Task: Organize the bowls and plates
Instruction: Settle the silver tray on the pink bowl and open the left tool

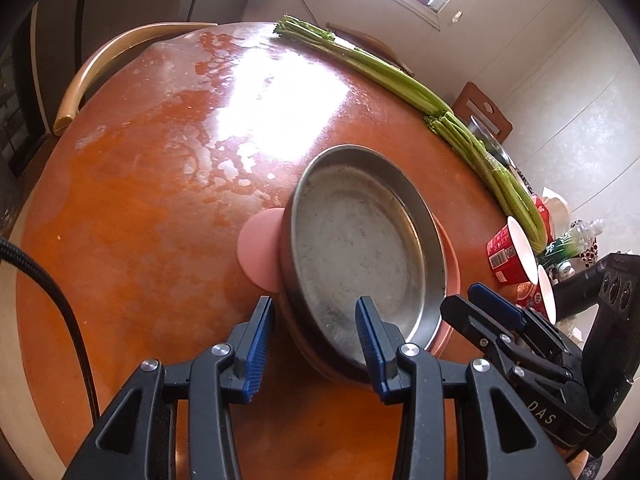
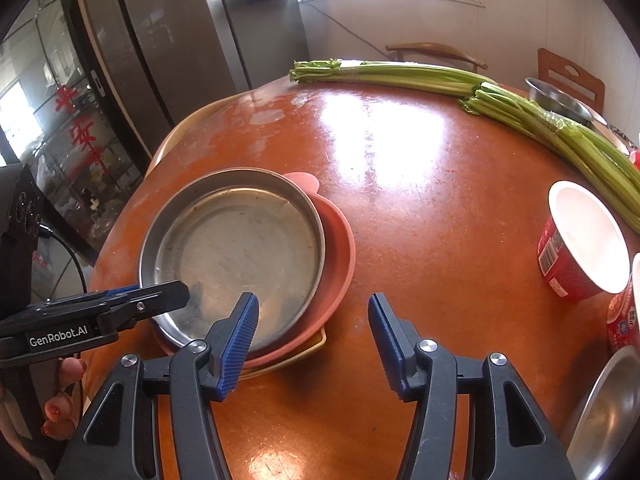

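A round steel plate [image 1: 360, 240] [image 2: 240, 248] rests on a pink plate [image 1: 450, 264] [image 2: 340, 248], which has a rounded tab on its far side. A yellow plate edge [image 2: 316, 344] shows under both. My left gripper [image 1: 314, 304] [image 2: 176, 292] straddles the steel plate's near rim, one finger outside and one inside. The pads stand apart from the rim and do not press it. My right gripper [image 2: 313, 298] [image 1: 464, 296] is open at the stack's right side. Its left finger hangs over the plates' edge and it holds nothing.
The stack sits on a glossy orange round table [image 2: 420, 220]. Two celery bunches [image 2: 540, 128] lie along the far edge. Red paper cups [image 2: 576, 248] stand at the right. A steel bowl [image 2: 560, 100] is behind the celery and another [image 2: 612, 412] at the lower right. A wooden chair [image 1: 92, 76] is beyond the table.
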Demonstrator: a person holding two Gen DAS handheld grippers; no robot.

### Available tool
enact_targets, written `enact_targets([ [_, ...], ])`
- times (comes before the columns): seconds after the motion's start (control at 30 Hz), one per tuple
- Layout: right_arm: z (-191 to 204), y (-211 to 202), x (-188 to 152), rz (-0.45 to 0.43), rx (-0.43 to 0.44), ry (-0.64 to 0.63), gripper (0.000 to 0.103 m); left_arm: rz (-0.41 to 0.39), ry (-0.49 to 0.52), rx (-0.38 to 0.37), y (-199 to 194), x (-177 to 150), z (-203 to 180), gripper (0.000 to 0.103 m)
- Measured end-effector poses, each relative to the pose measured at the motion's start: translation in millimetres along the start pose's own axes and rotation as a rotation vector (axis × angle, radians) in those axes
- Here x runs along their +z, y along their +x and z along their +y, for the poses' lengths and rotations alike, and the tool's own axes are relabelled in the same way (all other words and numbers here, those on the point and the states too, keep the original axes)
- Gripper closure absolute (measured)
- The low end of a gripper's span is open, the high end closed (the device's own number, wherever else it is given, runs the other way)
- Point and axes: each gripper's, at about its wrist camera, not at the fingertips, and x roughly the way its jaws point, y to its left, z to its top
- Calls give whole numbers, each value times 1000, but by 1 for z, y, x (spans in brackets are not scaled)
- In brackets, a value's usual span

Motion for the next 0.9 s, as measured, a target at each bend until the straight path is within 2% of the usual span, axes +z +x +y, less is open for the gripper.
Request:
enact_targets([
  [0.17, -6, 5, -3, 14, 1, 11, 44, -4, 43, 55, 12, 6, -16, 61],
  [0.63, -38, 9, -7, 25, -77, 56, 44, 20, 121, 46, 43, 23, -55, 60],
  [0.9, -49, 8, -8, 26, -81, 76, 44, 21, 149, 59, 54, 28, -70, 58],
])
